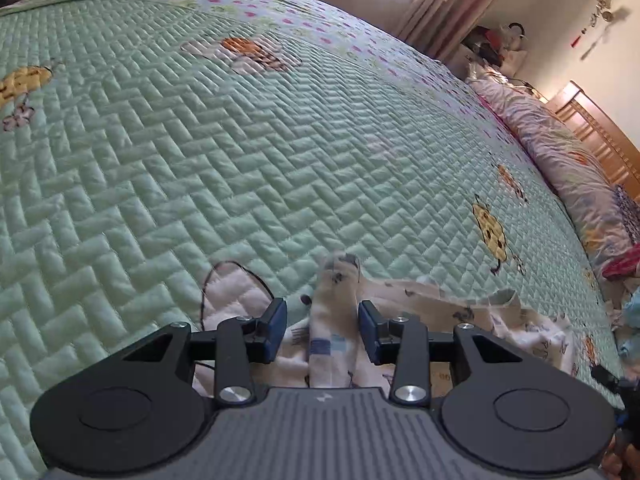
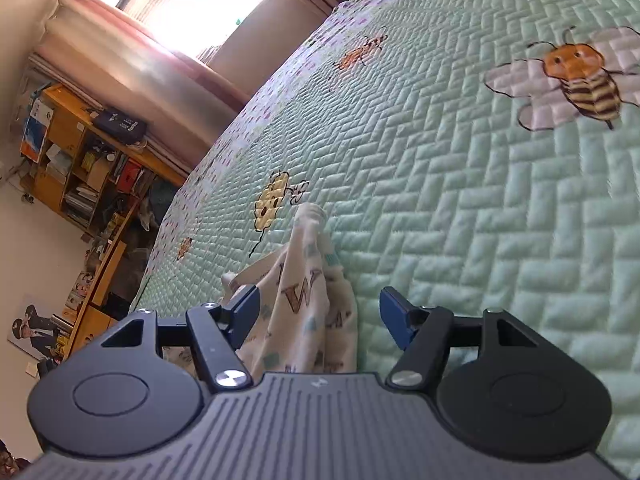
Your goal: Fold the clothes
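A ridge of the garment [image 1: 334, 320] runs lengthwise up the lower centre between my left gripper [image 1: 323, 326], whose jaws are parted narrowly and clear of it, while my right gripper [image 2: 318, 316] gapes wide.

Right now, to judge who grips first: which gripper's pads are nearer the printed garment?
Left. The left gripper closely flanks a raised fold of the printed garment; the right gripper straddles it wide, quilt showing beside one pad.

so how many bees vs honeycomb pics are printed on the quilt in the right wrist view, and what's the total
Bees: 3, the big one, a far one and a small one near the quilt's edge
Honeycombs: 1
Total: 4
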The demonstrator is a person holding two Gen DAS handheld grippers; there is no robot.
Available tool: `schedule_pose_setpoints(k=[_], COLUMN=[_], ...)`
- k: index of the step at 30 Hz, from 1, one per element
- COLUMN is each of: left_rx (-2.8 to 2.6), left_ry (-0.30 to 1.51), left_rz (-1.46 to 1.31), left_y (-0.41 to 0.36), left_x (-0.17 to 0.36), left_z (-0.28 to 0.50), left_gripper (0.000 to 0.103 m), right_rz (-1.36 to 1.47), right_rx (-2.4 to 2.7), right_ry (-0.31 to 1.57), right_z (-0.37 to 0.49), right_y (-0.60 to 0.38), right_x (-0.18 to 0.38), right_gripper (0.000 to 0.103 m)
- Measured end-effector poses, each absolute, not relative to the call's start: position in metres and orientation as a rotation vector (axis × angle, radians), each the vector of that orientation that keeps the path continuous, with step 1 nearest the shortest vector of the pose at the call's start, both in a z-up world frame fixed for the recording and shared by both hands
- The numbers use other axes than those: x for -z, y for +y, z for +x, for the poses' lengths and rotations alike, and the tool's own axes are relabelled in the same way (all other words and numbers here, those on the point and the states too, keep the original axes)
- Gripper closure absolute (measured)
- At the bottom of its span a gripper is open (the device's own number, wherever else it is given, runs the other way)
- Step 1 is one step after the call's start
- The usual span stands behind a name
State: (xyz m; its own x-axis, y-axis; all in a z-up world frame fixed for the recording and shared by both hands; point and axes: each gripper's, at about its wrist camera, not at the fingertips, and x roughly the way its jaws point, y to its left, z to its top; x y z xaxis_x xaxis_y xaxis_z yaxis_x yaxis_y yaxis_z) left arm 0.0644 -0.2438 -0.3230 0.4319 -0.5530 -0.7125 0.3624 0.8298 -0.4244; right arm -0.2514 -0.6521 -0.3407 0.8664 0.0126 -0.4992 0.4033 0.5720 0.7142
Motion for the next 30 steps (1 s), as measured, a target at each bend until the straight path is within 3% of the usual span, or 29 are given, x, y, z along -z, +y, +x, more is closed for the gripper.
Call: schedule_pose_setpoints(k=[1,2,4,19,21,23,25,26,30], left_rx=[0.579,0.581,0.601,0.62,0.618,0.618,0.608,0.597,0.536], left_ry=[0.96,0.95,0.947,0.77,0.74,0.713,0.679,0.658,0.571], left_rz=[-0.207,-0.194,-0.204,-0.231,-0.221,-0.208,-0.202,-0.207,-0.248], left_y=[-0.246,-0.248,-0.249,-0.237,-0.237,-0.236,-0.234,-0.231,-0.212], left_x=[0.324,0.326,0.328,0.313,0.311,0.31,0.307,0.306,0.295], left_z=[0.063,0.061,0.061,0.044,0.038,0.032,0.026,0.022,0.008], left_gripper=[0.068,0.085,0.096,0.099,0.099,0.099,0.099,0.099,0.099], right_rz=[0.932,0.918,0.895,0.749,0.725,0.685,0.645,0.633,0.583], right_rx=[0.235,0.234,0.238,0.253,0.257,0.262,0.268,0.268,0.259], right_ry=[0.493,0.499,0.506,0.531,0.537,0.552,0.555,0.55,0.528], right_z=[-0.249,-0.245,-0.238,-0.201,-0.197,-0.193,-0.191,-0.191,-0.191], right_y=[-0.651,-0.649,-0.646,-0.643,-0.642,-0.64,-0.637,-0.635,-0.63], right_x=[0.341,0.341,0.342,0.34,0.342,0.34,0.338,0.337,0.327], right_gripper=[0.035,0.035,0.035,0.036,0.043,0.071,0.083,0.088,0.091])
